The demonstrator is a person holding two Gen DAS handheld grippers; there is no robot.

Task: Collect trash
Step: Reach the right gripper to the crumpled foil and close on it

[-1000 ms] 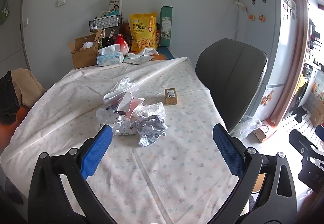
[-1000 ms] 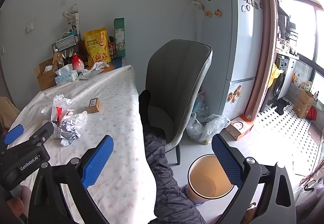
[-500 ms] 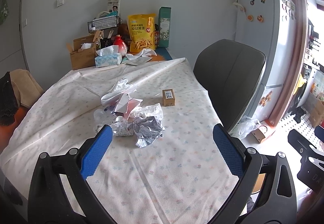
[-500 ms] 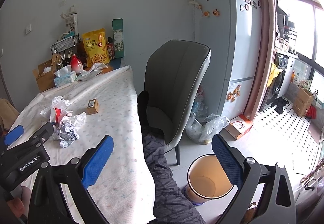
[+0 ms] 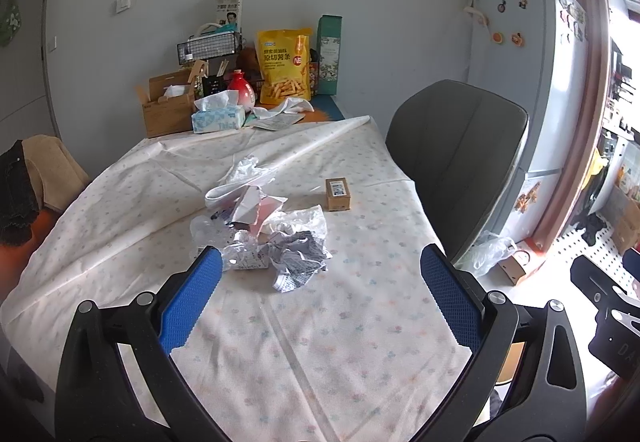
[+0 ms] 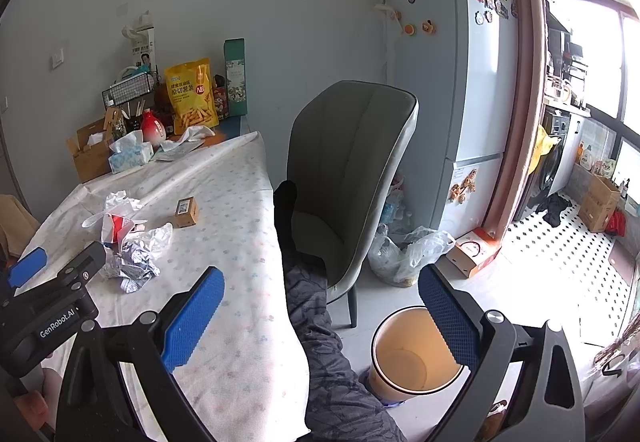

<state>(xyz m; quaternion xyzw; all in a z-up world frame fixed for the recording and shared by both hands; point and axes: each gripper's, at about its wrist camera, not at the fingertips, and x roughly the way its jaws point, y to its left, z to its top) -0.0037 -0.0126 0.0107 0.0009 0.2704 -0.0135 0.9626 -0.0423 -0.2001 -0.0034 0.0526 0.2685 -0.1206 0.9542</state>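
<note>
Left wrist view: the left gripper point(image 5: 320, 298) hangs above the tablecloth-covered table point(image 5: 360, 342) with its blue-padded fingers point(image 5: 188, 302) spread wide and nothing between them. Straight ahead, just past the left fingertip, lies the pile of crumpled trash point(image 5: 268, 234): clear plastic wrap, printed paper and a torn red-and-white packet, all touching one another. A little farther ahead and to the right of the pile sits a small brown cardboard box point(image 5: 338, 194), apart from it. Far ahead against the wall stand a tissue box point(image 5: 218, 118) and a yellow snack bag point(image 5: 285, 66). A grey chair point(image 5: 460, 162) stands ahead to the right, beside the table edge.

Right wrist view: the right gripper point(image 6: 320, 318) is likewise released, fingers wide and gripping nothing, held off the table's right edge above the person's dark trouser leg point(image 6: 324, 342). Just below its right finger stands an open beige waste bin point(image 6: 412, 358) on the floor. The trash pile point(image 6: 132, 246) lies well to the left, and the left gripper point(image 6: 48, 306) shows at the left edge near it. A fridge point(image 6: 452, 82) rises ahead to the right.
</note>
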